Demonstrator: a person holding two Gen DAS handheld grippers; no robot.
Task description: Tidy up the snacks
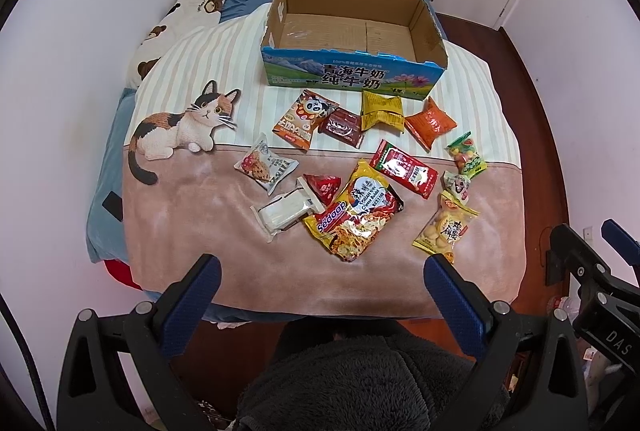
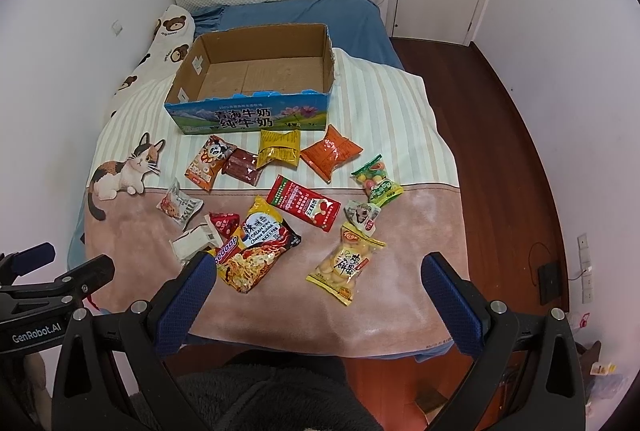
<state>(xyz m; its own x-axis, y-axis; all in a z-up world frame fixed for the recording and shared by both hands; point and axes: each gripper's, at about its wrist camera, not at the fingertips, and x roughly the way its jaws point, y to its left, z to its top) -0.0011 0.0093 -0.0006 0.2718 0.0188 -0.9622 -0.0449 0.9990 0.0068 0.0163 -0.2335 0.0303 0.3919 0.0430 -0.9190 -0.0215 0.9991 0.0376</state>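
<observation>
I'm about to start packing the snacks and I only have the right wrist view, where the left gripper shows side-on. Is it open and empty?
Observer: Yes. In the left wrist view the left gripper is open, with nothing between its fingers, above the near end of the blanket.
Operator: Is anything lying off the blanket's left side, outside my picture?
Observer: A flat black object lies on the blue sheet just left of the blanket's edge. I cannot tell what it is.
</observation>
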